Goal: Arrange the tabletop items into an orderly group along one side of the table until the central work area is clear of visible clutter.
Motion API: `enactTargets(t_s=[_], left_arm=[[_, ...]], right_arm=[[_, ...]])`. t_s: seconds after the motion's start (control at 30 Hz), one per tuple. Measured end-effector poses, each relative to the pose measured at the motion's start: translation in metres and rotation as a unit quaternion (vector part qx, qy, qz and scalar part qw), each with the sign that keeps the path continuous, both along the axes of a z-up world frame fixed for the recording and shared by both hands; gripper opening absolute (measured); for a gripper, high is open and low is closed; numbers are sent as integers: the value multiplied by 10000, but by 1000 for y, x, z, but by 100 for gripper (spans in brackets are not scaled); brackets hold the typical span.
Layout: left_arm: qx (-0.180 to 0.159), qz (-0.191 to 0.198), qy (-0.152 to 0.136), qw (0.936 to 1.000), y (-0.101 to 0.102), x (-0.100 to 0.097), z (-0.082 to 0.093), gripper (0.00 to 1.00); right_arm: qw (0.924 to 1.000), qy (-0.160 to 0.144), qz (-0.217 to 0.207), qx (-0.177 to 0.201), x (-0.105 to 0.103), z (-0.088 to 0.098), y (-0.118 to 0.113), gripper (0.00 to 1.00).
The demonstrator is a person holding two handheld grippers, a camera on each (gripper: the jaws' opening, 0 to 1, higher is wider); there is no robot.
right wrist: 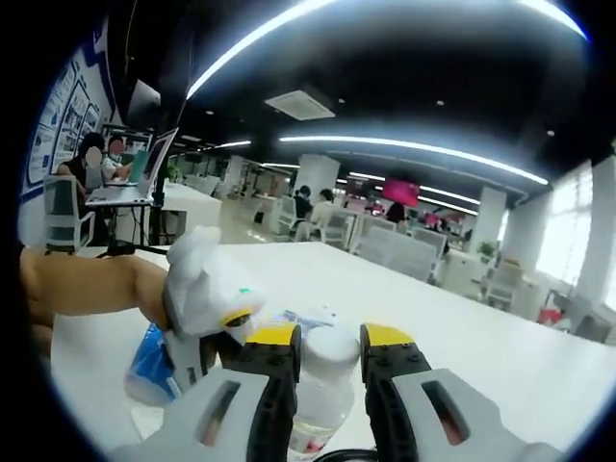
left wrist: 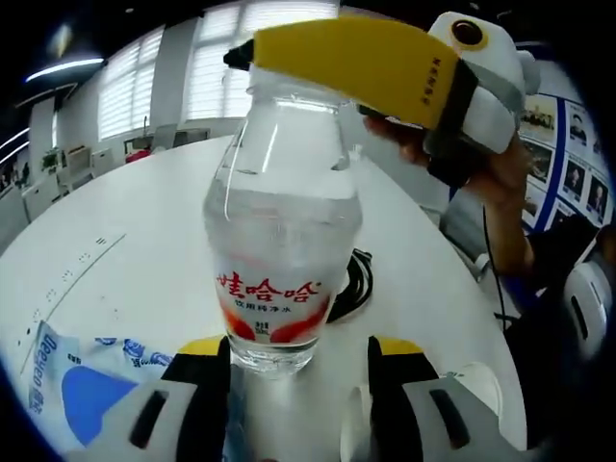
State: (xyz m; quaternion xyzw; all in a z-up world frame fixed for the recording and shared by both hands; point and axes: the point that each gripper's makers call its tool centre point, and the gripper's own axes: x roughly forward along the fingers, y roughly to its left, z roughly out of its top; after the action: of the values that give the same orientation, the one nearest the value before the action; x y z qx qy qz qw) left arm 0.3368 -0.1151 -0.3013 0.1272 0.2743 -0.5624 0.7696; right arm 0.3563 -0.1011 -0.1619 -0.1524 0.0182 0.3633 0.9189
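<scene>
White round tabletop (left wrist: 125, 231) in an open office is carrying the work, with blinds and desks behind.

Item under handling: a water bottle (left wrist: 282, 231), clear, red-labelled, standing upright at centre frame in the left gripper view. Its base is sitting between the jaws of the left gripper (left wrist: 298, 371); whether those jaws are pressing the base or merely flanking it I cannot tell. The right gripper (left wrist: 385, 67) is reaching in from the upper right of that view, over the bottle's top. In the right gripper view, its jaws are closing on either side of the white cap (right wrist: 330, 351), apparently grasping it.

Other items: a blue-and-white packet (left wrist: 82, 380) at lower left, beside the left gripper; a black cable (left wrist: 354, 284) lying just behind the bottle.

Recommendation: keep the bottle vertical, hold the neck squarely rather than the cap edge, and carry it low toward the packet's side, clear of the cable.
</scene>
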Motion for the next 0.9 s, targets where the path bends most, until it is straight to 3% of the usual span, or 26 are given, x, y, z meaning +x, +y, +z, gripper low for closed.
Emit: enactTargets(t_s=[0.13, 0.3, 0.63, 0.9], left_arm=[[-39, 26, -56, 10000, -2, -3, 6, 57], [-66, 29, -135, 9999, -1, 1, 11, 57], [-48, 145, -265, 9995, -2, 6, 8, 56], [-9, 168, -443, 9989, -7, 5, 9, 49]], right_arm=[[9998, -125, -172, -28, -1, 1, -5, 24], [9985, -123, -464, 260, -1, 2, -14, 27], [9973, -147, -519, 495, -6, 1, -17, 26], [9972, -51, -532, 514, -1, -5, -13, 24]])
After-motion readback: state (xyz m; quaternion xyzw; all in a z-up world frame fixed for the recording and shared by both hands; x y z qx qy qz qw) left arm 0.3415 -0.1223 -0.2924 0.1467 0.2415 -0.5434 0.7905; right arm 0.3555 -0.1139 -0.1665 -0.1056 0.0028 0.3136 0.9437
